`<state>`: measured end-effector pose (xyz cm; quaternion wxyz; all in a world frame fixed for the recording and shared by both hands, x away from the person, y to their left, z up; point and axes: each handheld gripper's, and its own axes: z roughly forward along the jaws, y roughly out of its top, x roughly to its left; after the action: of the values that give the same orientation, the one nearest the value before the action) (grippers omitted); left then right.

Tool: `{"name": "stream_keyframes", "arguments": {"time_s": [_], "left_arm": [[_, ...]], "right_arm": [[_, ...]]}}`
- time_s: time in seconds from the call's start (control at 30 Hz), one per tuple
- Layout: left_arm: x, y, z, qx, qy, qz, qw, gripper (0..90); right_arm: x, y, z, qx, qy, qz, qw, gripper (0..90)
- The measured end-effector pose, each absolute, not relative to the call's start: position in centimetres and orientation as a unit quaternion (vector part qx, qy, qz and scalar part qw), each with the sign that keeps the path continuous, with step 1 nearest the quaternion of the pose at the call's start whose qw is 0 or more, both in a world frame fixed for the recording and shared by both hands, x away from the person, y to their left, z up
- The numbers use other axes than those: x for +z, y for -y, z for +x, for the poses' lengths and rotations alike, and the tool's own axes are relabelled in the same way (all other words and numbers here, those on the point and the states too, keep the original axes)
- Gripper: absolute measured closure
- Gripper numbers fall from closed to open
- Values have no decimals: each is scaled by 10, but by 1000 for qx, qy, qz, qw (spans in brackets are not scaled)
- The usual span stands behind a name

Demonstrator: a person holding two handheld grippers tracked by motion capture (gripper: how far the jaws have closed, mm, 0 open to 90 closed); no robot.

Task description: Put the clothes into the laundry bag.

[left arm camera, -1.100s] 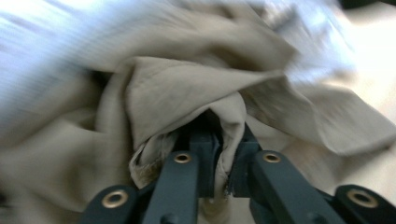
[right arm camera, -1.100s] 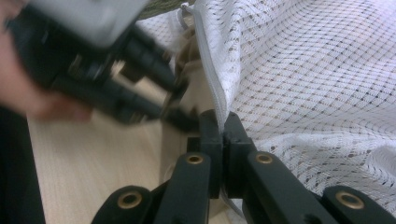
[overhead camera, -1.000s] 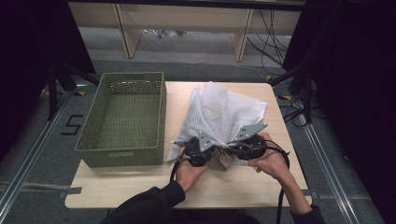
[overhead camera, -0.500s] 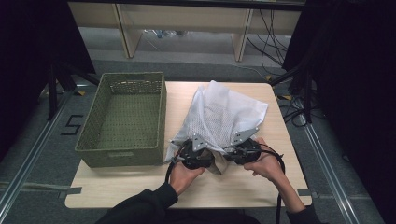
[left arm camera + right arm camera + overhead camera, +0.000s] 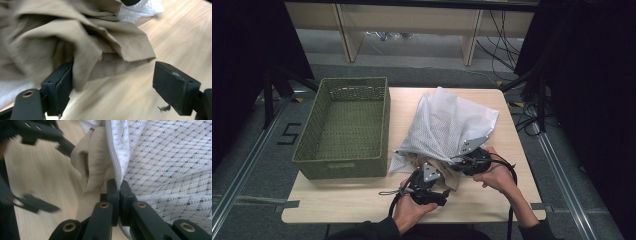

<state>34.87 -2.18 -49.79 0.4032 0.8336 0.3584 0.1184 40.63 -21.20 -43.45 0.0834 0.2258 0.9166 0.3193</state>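
High view: beige cloth (image 5: 451, 169) protrudes from mesh bag (image 5: 452, 125); wicker basket (image 5: 344, 127) empty.

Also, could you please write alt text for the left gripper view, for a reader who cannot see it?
The left gripper, jaws just opened wide, points at crumpled beige cloth on the wooden table. A fold hangs against one jaw, and white mesh lies behind.
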Motion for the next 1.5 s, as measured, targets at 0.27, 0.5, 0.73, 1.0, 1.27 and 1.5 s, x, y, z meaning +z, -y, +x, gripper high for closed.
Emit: {"name": "stream_keyframes", "arguments": {"time_s": [0.27,0.5,0.73,1.0,1.27,1.5], "left_arm": [[-504,24,376,174,-370,808,425,776],[-487,17,402,229,-380,779,443,836],[-505,19,403,184,-361,801,440,661],[-493,-4,379,160,-368,817,413,391],[-499,1,395,171,-341,820,427,866],[-504,16,407,159,-329,822,437,853]], "right_arm": [[-432,214,406,324,-917,217,83,898],[-432,209,404,321,-921,206,79,899],[-449,208,408,302,-927,212,69,899],[-454,211,410,295,-929,214,69,900],[-450,210,406,294,-931,207,61,900],[-456,211,407,298,-930,209,54,900]]}}
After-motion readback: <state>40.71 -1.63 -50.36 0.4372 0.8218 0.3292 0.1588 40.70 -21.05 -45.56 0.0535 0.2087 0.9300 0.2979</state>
